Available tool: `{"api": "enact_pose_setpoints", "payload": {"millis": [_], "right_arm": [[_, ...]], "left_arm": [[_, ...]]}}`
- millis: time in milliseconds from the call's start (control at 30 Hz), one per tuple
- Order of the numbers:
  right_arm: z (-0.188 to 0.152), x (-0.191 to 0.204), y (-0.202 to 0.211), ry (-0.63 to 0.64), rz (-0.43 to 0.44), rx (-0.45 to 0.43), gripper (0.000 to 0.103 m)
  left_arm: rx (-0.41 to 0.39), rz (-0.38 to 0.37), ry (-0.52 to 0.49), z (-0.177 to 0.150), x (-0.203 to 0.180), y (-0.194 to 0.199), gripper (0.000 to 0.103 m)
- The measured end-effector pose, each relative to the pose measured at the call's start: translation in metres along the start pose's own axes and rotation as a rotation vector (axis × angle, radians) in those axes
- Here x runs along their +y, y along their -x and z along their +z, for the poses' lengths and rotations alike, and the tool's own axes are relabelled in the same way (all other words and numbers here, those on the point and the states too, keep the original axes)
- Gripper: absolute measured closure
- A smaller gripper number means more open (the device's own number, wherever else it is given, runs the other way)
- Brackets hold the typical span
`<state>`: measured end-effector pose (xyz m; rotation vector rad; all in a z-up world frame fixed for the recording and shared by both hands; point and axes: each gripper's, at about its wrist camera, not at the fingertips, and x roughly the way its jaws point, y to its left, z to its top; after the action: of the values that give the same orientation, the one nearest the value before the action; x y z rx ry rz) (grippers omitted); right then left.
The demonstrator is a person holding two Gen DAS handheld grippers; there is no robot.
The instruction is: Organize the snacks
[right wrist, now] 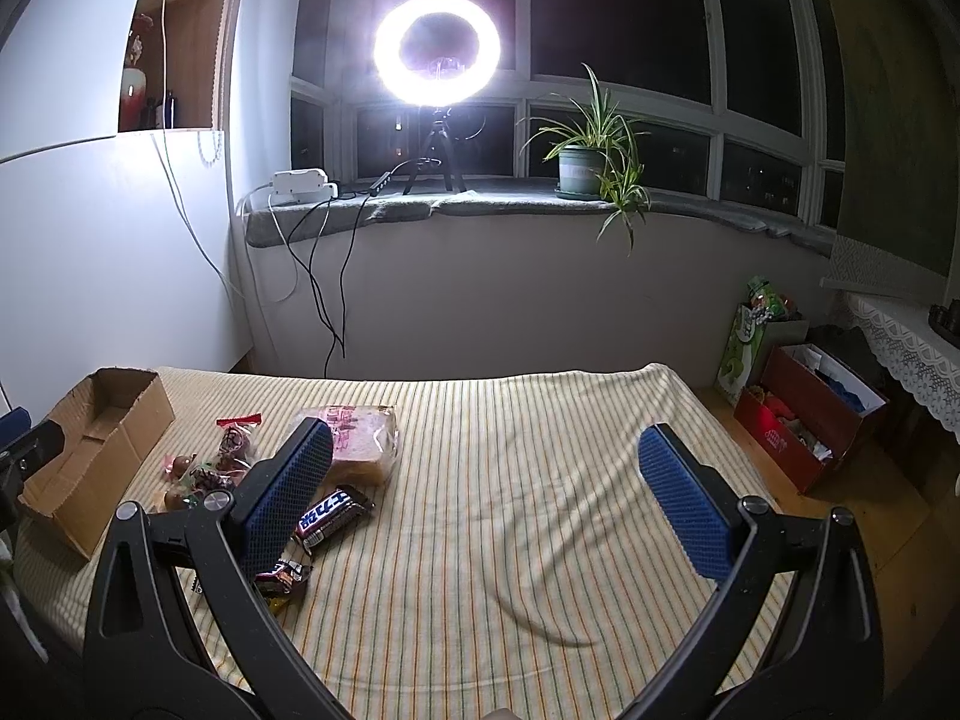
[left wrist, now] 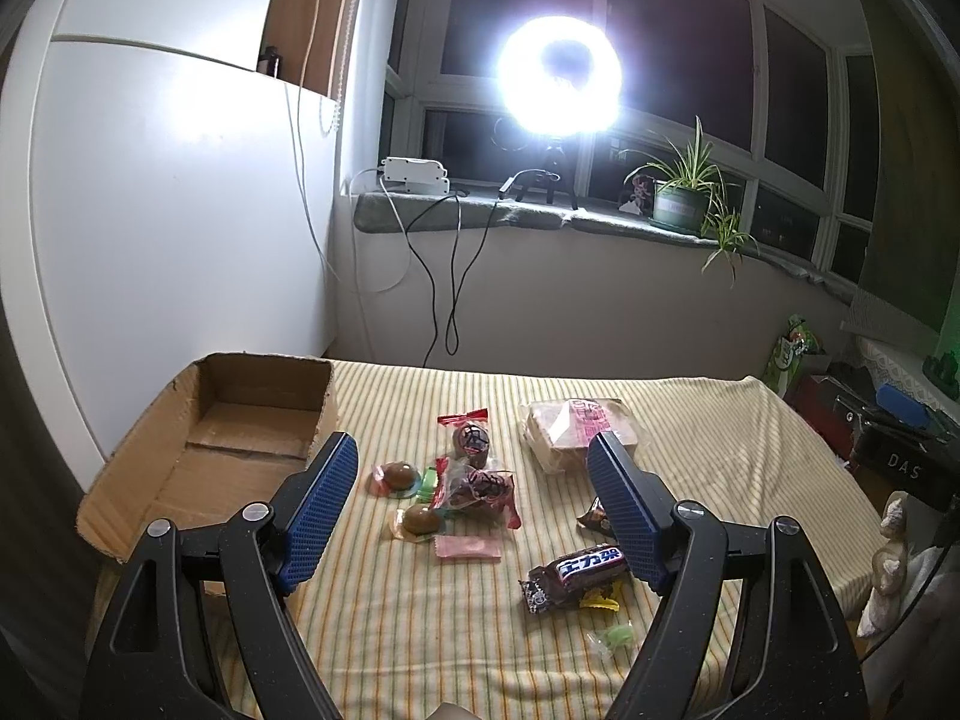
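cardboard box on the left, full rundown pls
The cardboard box is plain brown corrugated board, open-topped and shallow, with rough torn edges and its near wall folded flat outward. Nothing shows inside. It sits upright at the left edge of the striped cloth, apart from the snacks; neither hand-held gripper touches it.

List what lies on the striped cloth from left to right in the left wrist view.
Cardboard box → brown sweet in clear wrapper → red-tied snack bag → chocolate bar → wrapped bread.
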<state>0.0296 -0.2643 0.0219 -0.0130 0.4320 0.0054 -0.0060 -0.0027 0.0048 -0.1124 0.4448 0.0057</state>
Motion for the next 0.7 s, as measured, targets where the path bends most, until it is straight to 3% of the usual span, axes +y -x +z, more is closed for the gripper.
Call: {"api": "enact_pose_setpoints", "payload": {"millis": [400, 700], "right_arm": [[-0.003, 0.008, -0.008, 0.022, 0.014, 0.025, 0.000], [-0.011, 0.014, -0.027, 0.039, 0.052, 0.092, 0.000]], "left_arm": [[0.041, -0.021, 0.012, -0.009, 0.000, -0.008, 0.024], [0.137, -0.087, 0.066, -0.022, 0.008, -0.025, 0.024]]}}
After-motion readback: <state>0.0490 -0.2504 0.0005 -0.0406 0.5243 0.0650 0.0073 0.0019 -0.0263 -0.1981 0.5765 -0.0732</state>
